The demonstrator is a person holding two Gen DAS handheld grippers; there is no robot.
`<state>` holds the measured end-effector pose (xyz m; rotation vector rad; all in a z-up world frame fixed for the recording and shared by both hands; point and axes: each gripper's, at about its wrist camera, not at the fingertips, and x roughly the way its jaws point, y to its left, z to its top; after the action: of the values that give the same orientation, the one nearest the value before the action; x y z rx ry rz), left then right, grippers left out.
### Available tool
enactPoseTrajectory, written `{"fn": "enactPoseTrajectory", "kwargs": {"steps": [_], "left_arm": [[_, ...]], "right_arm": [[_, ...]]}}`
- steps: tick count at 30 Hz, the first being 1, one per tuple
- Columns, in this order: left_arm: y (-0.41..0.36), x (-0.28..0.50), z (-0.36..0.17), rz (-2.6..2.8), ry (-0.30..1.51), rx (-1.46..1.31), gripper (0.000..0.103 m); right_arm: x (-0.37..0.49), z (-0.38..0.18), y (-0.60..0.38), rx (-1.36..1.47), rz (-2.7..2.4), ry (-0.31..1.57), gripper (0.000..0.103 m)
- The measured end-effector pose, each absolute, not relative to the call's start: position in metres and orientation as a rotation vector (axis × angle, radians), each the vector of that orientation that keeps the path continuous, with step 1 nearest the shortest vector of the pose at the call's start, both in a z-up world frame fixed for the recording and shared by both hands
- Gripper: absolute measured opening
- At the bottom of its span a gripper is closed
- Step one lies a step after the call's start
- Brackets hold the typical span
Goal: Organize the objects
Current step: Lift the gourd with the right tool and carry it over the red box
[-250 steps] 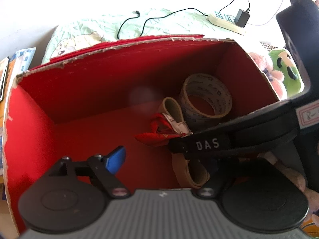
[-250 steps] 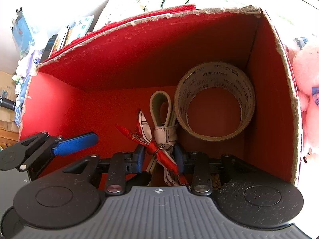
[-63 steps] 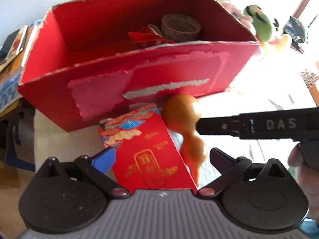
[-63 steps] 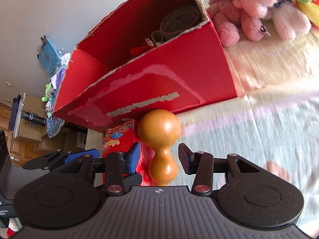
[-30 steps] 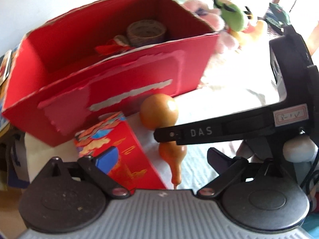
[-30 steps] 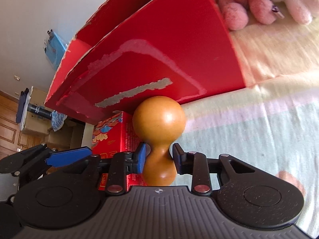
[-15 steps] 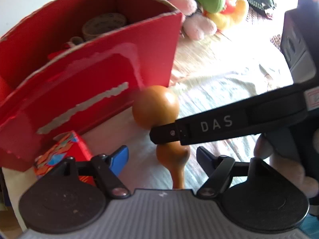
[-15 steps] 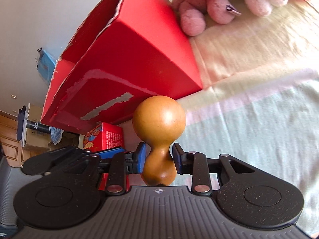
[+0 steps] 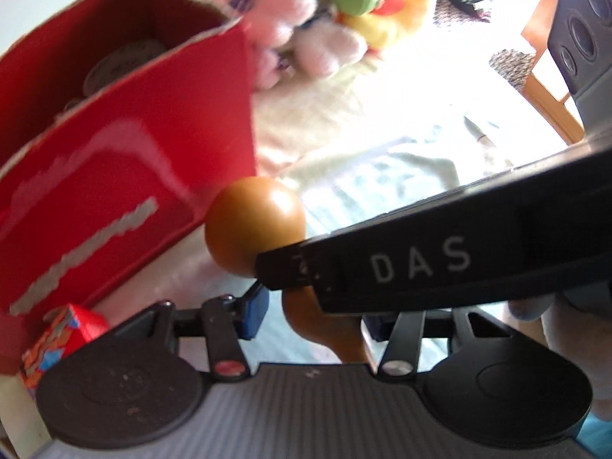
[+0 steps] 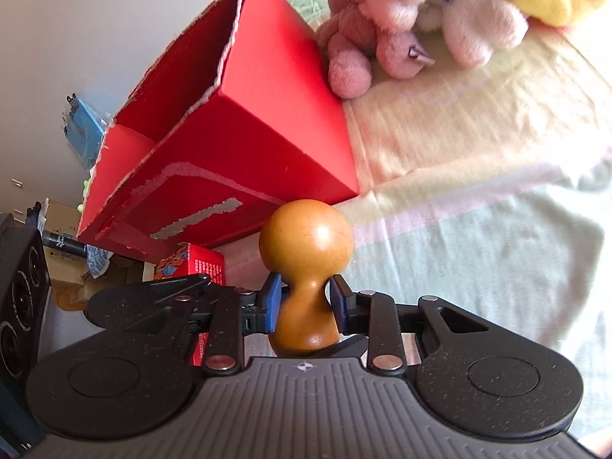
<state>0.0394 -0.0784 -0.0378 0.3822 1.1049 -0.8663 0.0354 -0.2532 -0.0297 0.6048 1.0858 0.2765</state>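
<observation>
My right gripper [image 10: 304, 298] is shut on the narrow waist of an orange wooden gourd [image 10: 306, 244], big bulb pointing forward. In the left wrist view the gourd [image 9: 254, 229] lies across the middle, and one black finger [image 9: 417, 260] of the right gripper crosses in front of it. My left gripper [image 9: 315, 317] has its blue pads [image 9: 254, 308] on either side of the gourd's small bulb; a thin gap shows at the left pad. The open red box [image 10: 229, 145] stands just behind and left, with a tape roll [image 9: 126, 61] inside.
A small red patterned packet [image 10: 195, 264] lies against the box's front. Pink, white, green and yellow plush toys [image 10: 386, 11] sit to the right of the box on a pale blanket [image 10: 478, 199]. A wooden chair leg [image 9: 550, 95] is at the far right.
The left gripper's jaws have narrowed from wide apart to close around the gourd's small bulb. Both views have swung right. The right gripper keeps its hold on the gourd.
</observation>
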Motion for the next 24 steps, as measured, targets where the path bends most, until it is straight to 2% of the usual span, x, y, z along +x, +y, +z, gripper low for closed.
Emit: {"fn": "enactPoseTrajectory", "kwargs": {"steps": [3,16,24], "left_arm": [[-0.084,0.035,-0.028,-0.903,1.073,0.374,0.046],[-0.089,0.025,0.022,-0.987,0.938,0.334,0.039],[-0.083,0.029,0.075,-0.97,0.774,0.312,0.039]], "right_arm": [[0.033,-0.022,-0.259,0.603,0.262,1.068,0.03],[0.02,0.02,-0.27,0.629,0.234,0.951,0.03],[0.026,0.068,-0.269,0.602,0.296,0.811,0.03]]}}
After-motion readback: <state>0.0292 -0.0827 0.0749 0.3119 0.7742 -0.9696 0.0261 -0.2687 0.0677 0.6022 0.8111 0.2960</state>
